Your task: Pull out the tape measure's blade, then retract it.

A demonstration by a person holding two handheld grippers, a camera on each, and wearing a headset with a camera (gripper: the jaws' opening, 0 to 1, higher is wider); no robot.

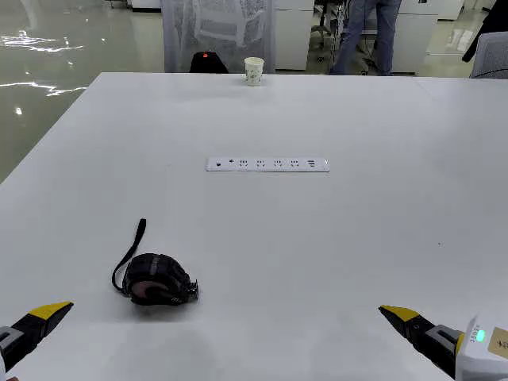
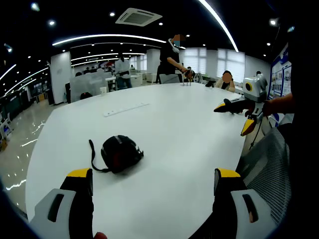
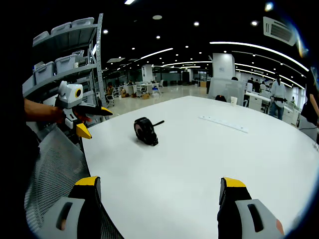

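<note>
Our left gripper (image 2: 152,175) hovers at eight o'clock in the head view, over the white table's (image 1: 333,238) near edge, its jaws spread wide and holding nothing. The tape measure (image 1: 157,279) rests on the table just ahead of it, with its strap (image 1: 129,252) trailing toward twelve. Our right gripper (image 3: 160,182), at four o'clock, is held level, likewise released and well apart from the tape.

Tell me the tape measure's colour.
Black tape measure, black strap; head view shows it best.
</note>
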